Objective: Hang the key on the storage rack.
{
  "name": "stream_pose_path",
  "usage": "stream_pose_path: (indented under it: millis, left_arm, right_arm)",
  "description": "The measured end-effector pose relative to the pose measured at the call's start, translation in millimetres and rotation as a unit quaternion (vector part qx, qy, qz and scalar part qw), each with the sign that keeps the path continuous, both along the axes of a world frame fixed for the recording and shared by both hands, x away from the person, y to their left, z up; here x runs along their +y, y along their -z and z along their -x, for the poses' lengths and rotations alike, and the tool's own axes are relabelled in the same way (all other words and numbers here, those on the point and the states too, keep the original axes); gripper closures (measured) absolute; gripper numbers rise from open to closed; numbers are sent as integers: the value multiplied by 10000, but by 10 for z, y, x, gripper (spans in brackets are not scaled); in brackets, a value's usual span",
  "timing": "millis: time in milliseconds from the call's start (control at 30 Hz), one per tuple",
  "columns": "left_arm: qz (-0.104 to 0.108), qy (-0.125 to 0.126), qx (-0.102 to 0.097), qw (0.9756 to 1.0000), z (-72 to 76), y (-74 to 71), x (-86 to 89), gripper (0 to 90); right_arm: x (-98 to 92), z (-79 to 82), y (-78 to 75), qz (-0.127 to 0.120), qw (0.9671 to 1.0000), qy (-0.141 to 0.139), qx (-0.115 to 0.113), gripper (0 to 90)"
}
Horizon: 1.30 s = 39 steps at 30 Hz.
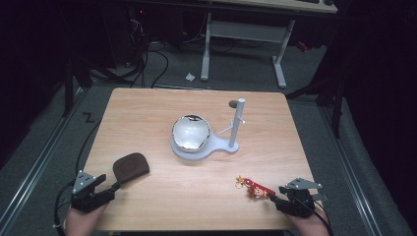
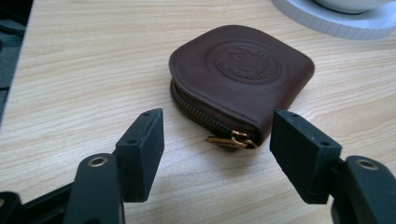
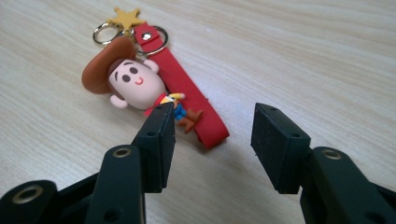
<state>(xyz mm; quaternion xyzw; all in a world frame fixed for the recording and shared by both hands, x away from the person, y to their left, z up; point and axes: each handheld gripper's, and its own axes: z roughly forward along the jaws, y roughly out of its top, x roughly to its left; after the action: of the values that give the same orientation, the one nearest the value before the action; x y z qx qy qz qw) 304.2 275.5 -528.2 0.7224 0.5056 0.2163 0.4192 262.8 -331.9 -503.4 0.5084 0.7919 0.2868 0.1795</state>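
Lying flat on tabletop [image 1: 196,196], both untouched: brown zip pouch [image 1: 131,166] front-left of white stand [image 1: 204,146], cowboy keychain [image 1: 253,188] front-right. Left hand-held gripper [image 1: 112,188] jaws apart at pouch's zipper corner; right hand-held gripper [image 1: 273,197] jaws apart, straddling strap end. Nothing grasped yet; pickup remaining. Beyond: grey floor, cables, desk legs, dark room.

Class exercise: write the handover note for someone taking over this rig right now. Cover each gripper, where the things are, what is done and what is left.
Left gripper: open, just short of the brown zip pouch, which lies zipped on the table.
Right gripper: open, empty, at the near end of the cowboy keychain.
Done: nothing lifted yet.
Left: probably grasp both; white stand with a bowl waits mid-table.
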Motion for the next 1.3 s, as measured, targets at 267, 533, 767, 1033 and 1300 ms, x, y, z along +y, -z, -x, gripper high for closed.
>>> stream_pose_path:
  millis: [267,533,767,1033,1300]
  left_arm:
    - [-168,148,-70,9997,6,-11,-57,354]
    - [-196,228,-69,9995,-13,1,-73,348]
    - [-155,190,-63,9997,-13,5,-48,343]
    - [-144,211,-40,9997,-22,9,-47,340]
    - [-108,219,-11,9997,-28,13,-30,339]
  right_arm:
    - [100,-50,-65,375,9978,-302,445,479]
    - [150,-105,-128,718,9930,-524,775,468]
    - [224,-123,-144,994,9875,-708,998,464]
    - [353,-138,-188,1376,9769,-1102,1210,462]
    - [510,-146,-246,1599,9689,-1399,1266,465]
